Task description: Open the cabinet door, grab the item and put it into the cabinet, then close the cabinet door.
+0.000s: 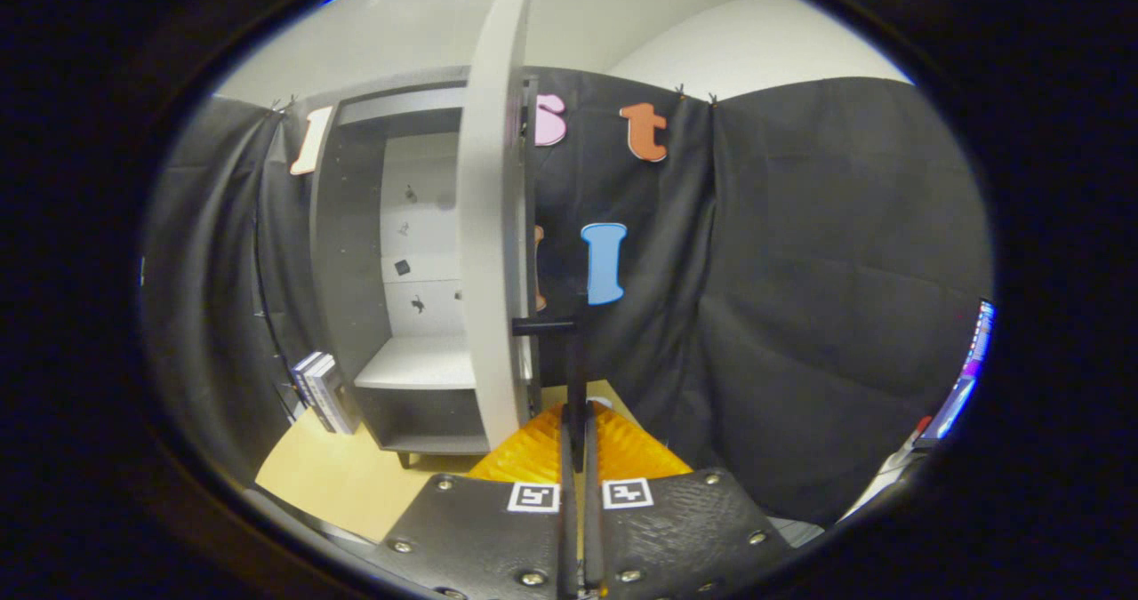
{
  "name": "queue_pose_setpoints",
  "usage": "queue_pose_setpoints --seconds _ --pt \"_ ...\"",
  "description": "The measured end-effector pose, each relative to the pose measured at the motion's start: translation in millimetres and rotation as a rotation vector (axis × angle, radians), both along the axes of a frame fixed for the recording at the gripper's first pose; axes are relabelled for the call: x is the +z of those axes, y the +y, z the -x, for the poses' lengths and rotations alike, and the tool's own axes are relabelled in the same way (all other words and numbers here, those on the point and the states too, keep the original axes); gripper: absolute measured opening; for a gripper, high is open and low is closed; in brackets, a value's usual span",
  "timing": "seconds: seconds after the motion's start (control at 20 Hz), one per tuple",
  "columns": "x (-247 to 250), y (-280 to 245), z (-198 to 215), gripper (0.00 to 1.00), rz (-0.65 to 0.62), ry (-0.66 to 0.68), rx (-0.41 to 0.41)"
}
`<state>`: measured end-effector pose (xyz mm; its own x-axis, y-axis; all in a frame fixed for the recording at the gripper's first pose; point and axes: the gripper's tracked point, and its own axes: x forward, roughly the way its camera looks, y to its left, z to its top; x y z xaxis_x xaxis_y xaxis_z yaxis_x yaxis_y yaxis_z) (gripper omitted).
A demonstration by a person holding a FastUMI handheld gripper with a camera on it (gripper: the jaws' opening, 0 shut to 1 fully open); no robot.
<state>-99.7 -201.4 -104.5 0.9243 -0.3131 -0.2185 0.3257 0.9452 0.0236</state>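
Note:
A grey cabinet [356, 253] stands on the table with its door [489, 253] swung out, edge-on toward me. Inside, a pale shelf [418, 364] is bare. The door's black bar handle [576, 360] runs down between my fingers, and my gripper [576, 436] is shut on its lower part. A small stack of book-like boxes [324, 391] leans upright against the cabinet's left side, well left of my fingers.
The cabinet rests on a light wooden table [342, 480], with bare top in front of it. Black cloth walls close in behind and to the right. A lit screen [969, 369] sits at the far right.

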Motion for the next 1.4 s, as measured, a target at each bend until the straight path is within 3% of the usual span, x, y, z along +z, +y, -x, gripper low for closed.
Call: queue_pose_setpoints --seconds 0.15,0.35,0.7,1.15,1.4 --pt "8 -8 18 0.04 -0.005 -0.031 -0.060" --pt "21 13 30 0.04 -0.027 -0.077 -0.045" --pt "24 95 -7 0.04 0.007 -0.088 0.112" --pt "-17 196 -62 0.04 0.049 -0.033 0.346" --pt "-46 226 -79 0.05 0.007 0.005 0.421"
